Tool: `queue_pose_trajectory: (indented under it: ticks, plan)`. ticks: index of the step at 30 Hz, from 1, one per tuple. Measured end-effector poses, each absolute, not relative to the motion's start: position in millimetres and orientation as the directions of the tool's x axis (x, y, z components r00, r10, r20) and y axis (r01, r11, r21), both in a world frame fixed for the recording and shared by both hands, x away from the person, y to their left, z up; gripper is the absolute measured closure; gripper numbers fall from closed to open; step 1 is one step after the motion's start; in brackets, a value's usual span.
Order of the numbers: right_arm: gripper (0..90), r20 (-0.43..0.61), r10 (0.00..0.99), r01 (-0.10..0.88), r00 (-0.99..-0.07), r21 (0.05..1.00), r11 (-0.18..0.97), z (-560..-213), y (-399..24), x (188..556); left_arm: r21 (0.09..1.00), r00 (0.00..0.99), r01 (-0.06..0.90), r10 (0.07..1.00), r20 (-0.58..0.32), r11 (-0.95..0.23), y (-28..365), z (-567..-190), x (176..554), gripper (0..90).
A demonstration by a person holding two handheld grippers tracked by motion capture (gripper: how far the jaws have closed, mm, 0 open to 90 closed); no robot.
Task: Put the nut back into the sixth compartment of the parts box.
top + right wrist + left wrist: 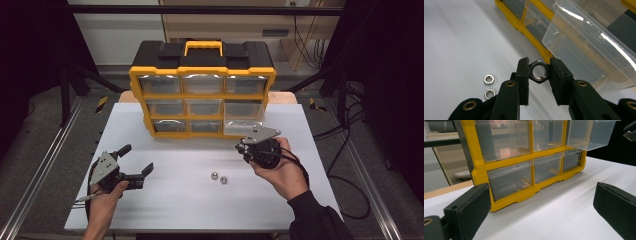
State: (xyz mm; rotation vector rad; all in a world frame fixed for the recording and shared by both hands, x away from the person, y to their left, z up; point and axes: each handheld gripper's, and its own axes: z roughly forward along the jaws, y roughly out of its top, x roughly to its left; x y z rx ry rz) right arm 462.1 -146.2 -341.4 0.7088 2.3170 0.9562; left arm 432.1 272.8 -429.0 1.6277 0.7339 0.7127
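Two hex nuts [218, 177] lie loose on the counter [165, 210]; a third hex nut [538, 71] is pinched in the right tongs [538, 72], just near and left of the pulled-out clear drawer [589, 47] at the organizer's [202, 90] lower right. Left tongs [136, 161] gape wide, empty.

white tabletop [165, 200], black metal frame rails [40, 165], loose cables [345, 150] on the grey floor [45, 115]

Left gripper [541, 217]: jaws stand wide apart over the white table [554, 215], nothing between them. Yellow-framed organizer [524, 162] at 12 o'clock, resting on the table. One clear drawer [590, 135] protrudes at 1 o'clock.
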Motion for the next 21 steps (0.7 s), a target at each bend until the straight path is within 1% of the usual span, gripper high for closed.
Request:
queue_pose_trajectory:
  ticks: [21]
  plan:
    - [69.9, -0.25, 0.663, 0.258, -0.705, 0.781, 0.569, -328.7, -154.1, 462.3, 0.985, 0.619, 0.087, 0.783, 0.063, -0.148, 273.1, -428.9, 432.0, 1.2]
